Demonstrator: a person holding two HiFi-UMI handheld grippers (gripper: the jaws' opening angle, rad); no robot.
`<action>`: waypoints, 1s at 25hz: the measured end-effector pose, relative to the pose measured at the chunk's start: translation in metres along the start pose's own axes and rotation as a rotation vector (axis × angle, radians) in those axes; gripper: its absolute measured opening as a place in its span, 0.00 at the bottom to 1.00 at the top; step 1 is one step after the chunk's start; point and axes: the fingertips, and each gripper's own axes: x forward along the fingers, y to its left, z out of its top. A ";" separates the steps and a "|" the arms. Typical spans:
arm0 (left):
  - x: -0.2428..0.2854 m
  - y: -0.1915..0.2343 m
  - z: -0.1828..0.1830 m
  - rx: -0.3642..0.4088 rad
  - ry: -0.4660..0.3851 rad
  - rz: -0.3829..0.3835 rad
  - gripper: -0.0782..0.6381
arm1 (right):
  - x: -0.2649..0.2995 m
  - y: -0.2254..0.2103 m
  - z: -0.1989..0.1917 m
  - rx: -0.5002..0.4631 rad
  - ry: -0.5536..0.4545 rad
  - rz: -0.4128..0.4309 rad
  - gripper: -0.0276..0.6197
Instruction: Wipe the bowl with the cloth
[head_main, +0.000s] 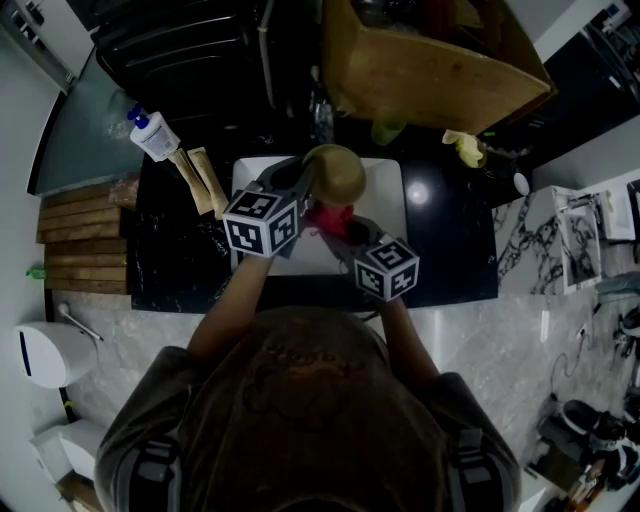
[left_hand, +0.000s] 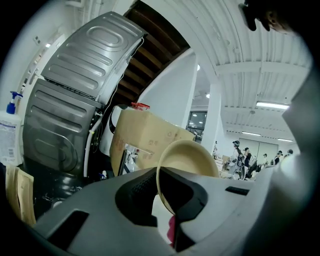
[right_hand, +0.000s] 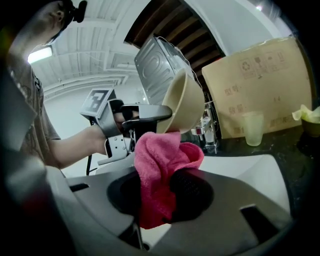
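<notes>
Black counter (head_main: 455, 250) with white sink (head_main: 385, 195): tan bowl (head_main: 335, 172), tilted above the sink, rim clamped in left gripper (left_hand: 161, 196) jaws; pink cloth (right_hand: 161, 159), touching the bowl's underside, pinched in right gripper (right_hand: 159, 200) jaws.

Head view dim, underexposed; left gripper view's ceiling strip light (left_hand: 272, 105) glows at three o'clock; fisheye corners black.
</notes>
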 end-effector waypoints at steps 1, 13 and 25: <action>-0.001 0.004 0.002 0.000 -0.005 0.012 0.13 | -0.002 0.001 0.001 -0.003 0.000 0.004 0.21; -0.009 0.045 -0.005 0.004 0.019 0.111 0.13 | -0.032 0.022 0.034 -0.063 -0.050 0.045 0.21; -0.001 0.016 -0.037 0.119 0.116 0.074 0.13 | -0.028 0.026 0.071 -0.126 -0.059 0.012 0.22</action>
